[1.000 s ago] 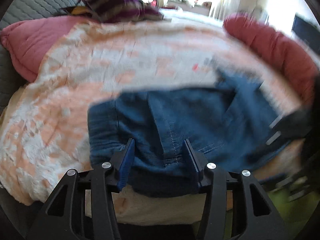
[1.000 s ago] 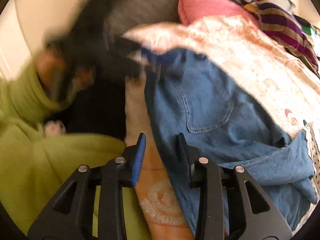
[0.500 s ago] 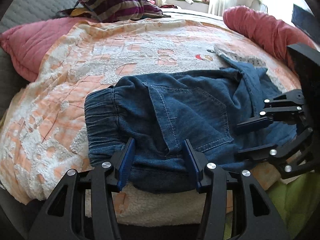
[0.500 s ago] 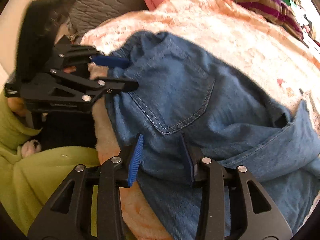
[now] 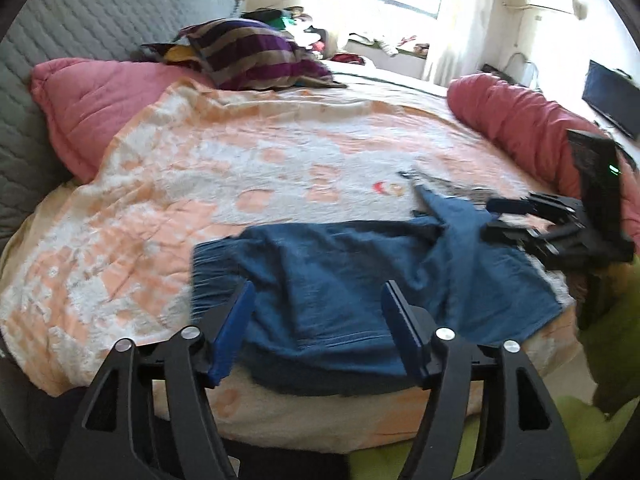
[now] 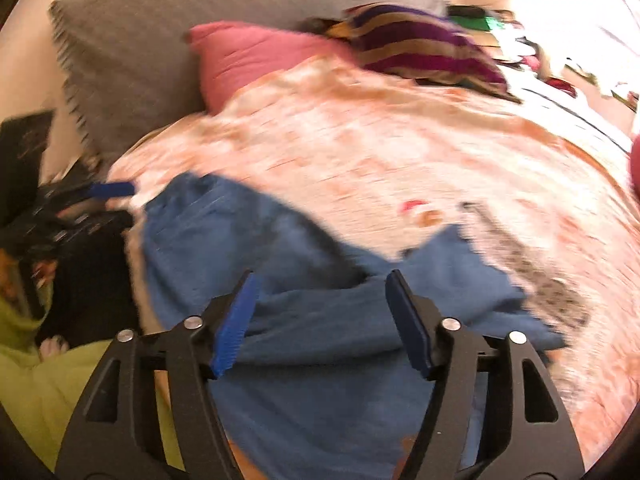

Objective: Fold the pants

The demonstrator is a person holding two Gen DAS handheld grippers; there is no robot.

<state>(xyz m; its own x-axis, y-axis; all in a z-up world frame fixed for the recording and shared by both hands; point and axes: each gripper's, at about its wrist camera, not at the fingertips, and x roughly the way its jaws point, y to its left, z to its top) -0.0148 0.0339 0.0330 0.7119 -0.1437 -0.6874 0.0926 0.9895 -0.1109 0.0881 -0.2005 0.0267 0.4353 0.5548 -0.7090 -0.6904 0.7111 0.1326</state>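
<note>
the right hand-held gripper (image 6: 320, 316), jaws just opened wide, hovers over blue denim pants (image 6: 320, 344) lying folded on the peach-and-white bedspread (image 6: 400, 152); the left hand-held gripper (image 6: 116, 202) sits at their far-left edge.

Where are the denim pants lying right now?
The denim pants lie near the front edge of the peach-and-white blanket, low in both wrist views, just ahead of the left gripper, with the right gripper at their right end.
</note>
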